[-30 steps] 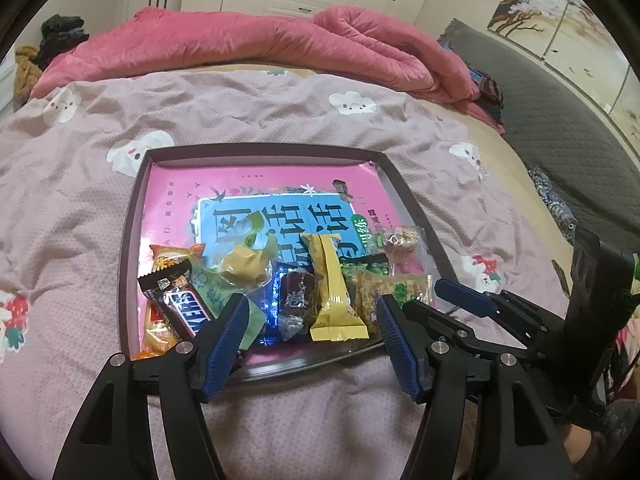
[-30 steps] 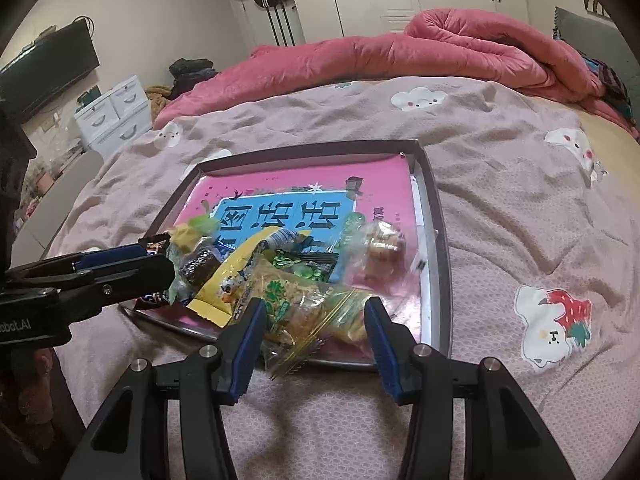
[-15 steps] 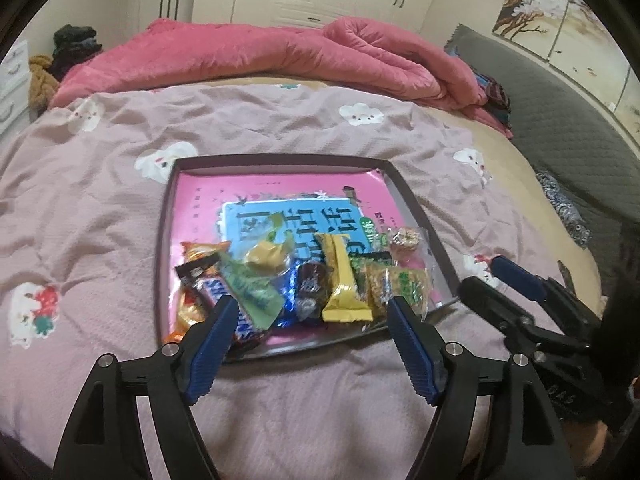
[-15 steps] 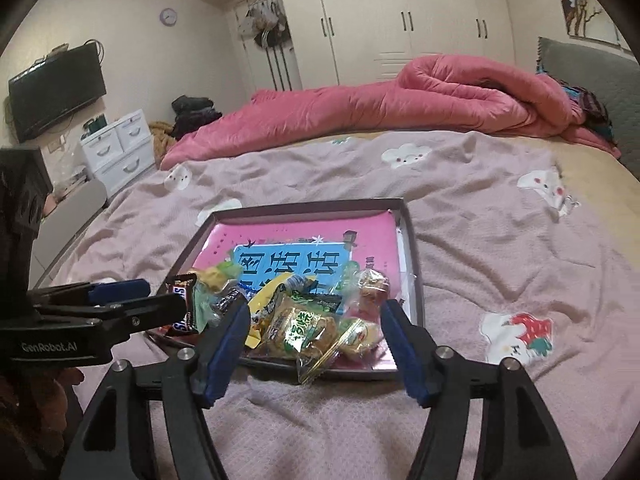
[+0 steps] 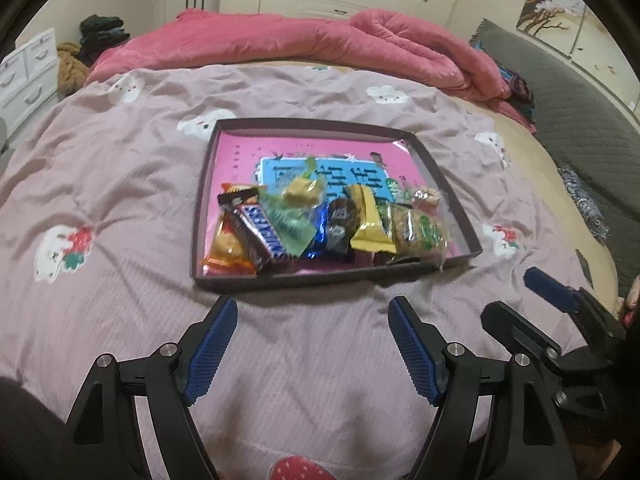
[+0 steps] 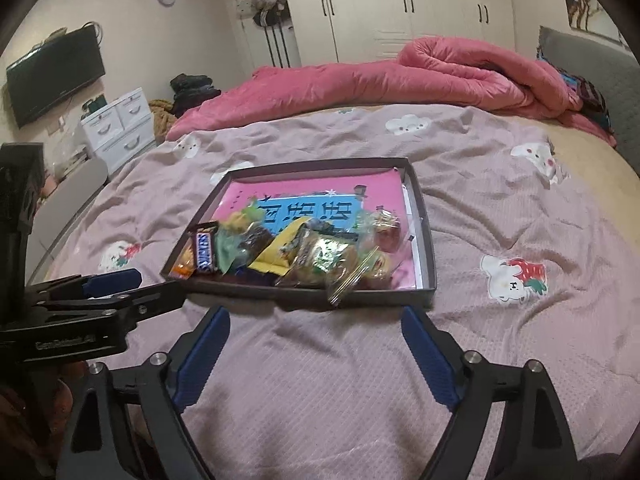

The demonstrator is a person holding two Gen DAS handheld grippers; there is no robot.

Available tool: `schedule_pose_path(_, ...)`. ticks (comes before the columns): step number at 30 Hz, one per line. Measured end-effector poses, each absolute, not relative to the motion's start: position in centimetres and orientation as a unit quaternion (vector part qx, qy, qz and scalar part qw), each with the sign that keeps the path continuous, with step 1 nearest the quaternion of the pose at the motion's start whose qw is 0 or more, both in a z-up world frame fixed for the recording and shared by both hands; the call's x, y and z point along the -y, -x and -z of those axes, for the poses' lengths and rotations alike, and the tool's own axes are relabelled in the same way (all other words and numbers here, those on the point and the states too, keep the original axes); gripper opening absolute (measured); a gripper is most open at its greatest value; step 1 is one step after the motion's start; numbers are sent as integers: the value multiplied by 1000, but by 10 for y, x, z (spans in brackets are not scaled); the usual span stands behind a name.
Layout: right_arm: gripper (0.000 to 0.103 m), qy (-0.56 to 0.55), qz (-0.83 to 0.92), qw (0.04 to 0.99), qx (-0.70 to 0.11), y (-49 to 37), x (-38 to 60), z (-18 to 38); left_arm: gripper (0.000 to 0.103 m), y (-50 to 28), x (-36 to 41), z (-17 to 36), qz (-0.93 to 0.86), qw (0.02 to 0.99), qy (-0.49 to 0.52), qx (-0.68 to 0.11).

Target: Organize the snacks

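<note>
Nearest me, the left gripper and the right gripper hover over the mauve cartoon-print bedspread, jaws spread wide with nothing between them; both have just been opening. Just beyond their blue tips sits the shallow dark cardboard tray, its near half heaped with wrapped snacks. Farther back lies a rumpled pink quilt.

**Snacks heaped at the near end of my tray**

My snacks lie overlapping along the near edge of the dark shallow tray: Snickers bar and orange packet at left, yellow wrapper midway, clear green-printed bags at right.
</note>
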State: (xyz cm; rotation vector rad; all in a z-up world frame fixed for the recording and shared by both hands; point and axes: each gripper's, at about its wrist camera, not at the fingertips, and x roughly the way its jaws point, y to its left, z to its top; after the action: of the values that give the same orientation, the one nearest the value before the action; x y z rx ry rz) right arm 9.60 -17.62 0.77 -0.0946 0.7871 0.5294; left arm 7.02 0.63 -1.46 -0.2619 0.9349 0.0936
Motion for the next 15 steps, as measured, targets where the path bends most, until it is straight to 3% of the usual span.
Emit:
schedule_pose_path(6,96,43,-253,891,-375,-86,178,-9,79,-62,-6,19,-43,881,130,-453)
schedule_pose_path(15,97,30,-246,888,-388,-92,182,-4,79,-61,-5,20,-43,882,127,-453)
